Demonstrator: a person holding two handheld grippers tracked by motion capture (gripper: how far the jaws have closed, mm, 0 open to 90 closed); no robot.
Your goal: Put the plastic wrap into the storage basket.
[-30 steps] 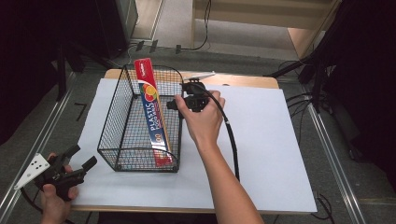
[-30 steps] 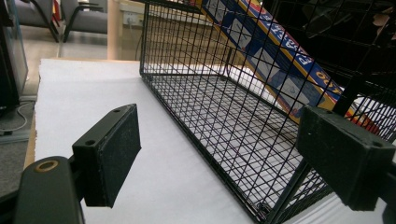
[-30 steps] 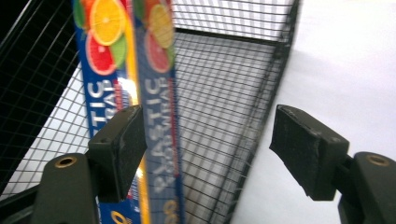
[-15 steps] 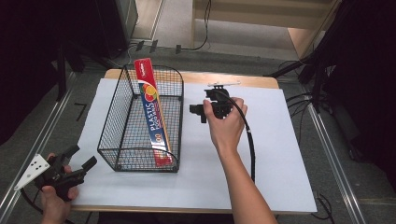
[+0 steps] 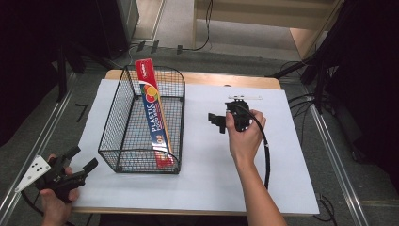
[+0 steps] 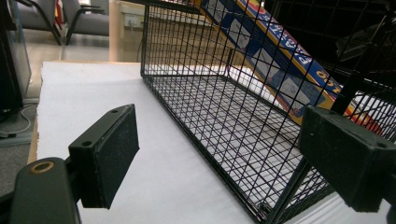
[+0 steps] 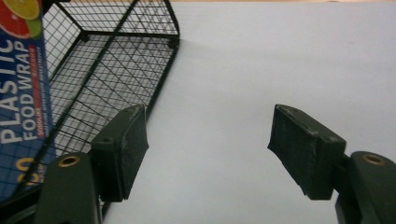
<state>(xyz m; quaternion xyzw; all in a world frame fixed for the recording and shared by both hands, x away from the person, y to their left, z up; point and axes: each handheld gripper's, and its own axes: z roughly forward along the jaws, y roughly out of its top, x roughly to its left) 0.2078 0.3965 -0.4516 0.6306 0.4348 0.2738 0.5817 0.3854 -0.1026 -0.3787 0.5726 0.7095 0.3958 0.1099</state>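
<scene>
In the high view, a black wire basket (image 5: 141, 123) with a rounded rim stands left of centre on a white sheet (image 5: 202, 160) that covers a wooden table (image 5: 207, 78). Inside it a long, glossy cardboard box of plastic food wrap (image 5: 153, 113) leans along the basket's right side, its red top end poking above the rim at the upper left and its lower end down at the near right corner. The right gripper (image 5: 217, 121), black and blocky, sits right of centre in the frame, held from below by a hand, with its jaws pointing toward the basket, spread apart and empty. Compared with a second ago, it has drawn away from the basket's right wall, toward the middle of the sheet and lower. A black cable (image 5: 267, 155) trails from it down the frame. The left gripper (image 5: 80, 159) rests at the lower left corner, off the sheet's edge, in the same place as before, with its jaws apart and empty.

In the left gripper view, two matte, rubbery pads (image 6: 111, 154) frame the basket's near mesh wall (image 6: 219, 121); nothing lies between them. The box slants across the upper right.

In the right gripper view, the jaws stand wide over bare white sheet (image 7: 261, 60), with the basket's corner (image 7: 166, 44) and the box's lettering (image 7: 21, 93) at the left edge.
</scene>
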